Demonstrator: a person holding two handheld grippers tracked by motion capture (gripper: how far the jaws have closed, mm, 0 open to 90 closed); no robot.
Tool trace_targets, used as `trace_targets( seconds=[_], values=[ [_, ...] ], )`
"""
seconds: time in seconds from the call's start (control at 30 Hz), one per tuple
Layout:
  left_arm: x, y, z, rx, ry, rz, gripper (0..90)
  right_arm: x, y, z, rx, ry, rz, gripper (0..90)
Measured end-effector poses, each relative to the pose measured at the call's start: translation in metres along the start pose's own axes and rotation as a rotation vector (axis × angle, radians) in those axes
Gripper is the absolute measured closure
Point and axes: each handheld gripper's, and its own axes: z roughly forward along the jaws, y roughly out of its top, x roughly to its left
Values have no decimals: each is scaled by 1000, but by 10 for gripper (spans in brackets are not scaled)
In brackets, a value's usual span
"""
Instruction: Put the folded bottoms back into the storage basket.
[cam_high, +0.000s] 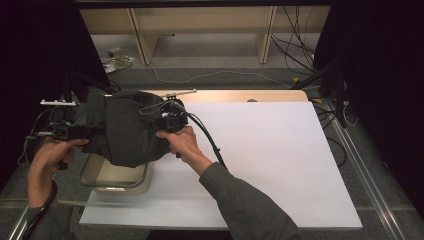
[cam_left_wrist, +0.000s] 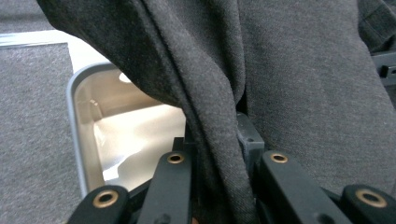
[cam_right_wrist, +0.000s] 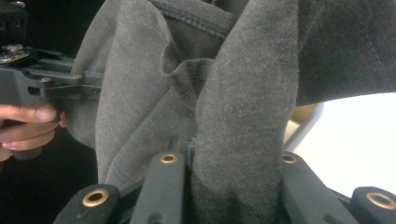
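A dark grey garment (cam_high: 125, 127) hangs bunched between my two grippers, above a pale bin (cam_high: 117, 177) at the table's left edge. My left gripper (cam_high: 87, 131) is shut on one fold of the cloth (cam_left_wrist: 219, 140), which runs up between its jaws. My right gripper (cam_high: 161, 120) is shut on another fold (cam_right_wrist: 233, 140), with a stitched hem (cam_right_wrist: 196, 18) above it. In the left gripper view the bin's inside (cam_left_wrist: 135, 135) lies below the cloth. The other hand and its gripper (cam_right_wrist: 42, 88) appear at the left of the right gripper view.
A white sheet (cam_high: 260, 155) covers the table, bare to the right of the bin. A cable (cam_high: 210, 142) trails from the right gripper over the forearm. Beyond the table stand wooden shelf legs (cam_high: 142, 40) and loose cables on the floor (cam_high: 295, 55).
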Motion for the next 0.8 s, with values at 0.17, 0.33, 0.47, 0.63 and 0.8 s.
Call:
trace_targets(
  seconds=[0.17,0.33,0.47,0.63,0.8],
  values=[
    [8,-5,-3,18,8,-11,792,11,-4,7,8,28,-15,779],
    [21,-13,3,60,4,-54,797,20,-6,14,37,27,-36,785],
    [24,-15,4,65,6,-60,797,19,-7,19,39,37,-15,784],
    [28,-18,8,95,8,-76,797,18,-7,22,46,42,7,782],
    [32,-21,13,134,24,-77,797,16,-9,27,58,36,16,782]
  ],
)
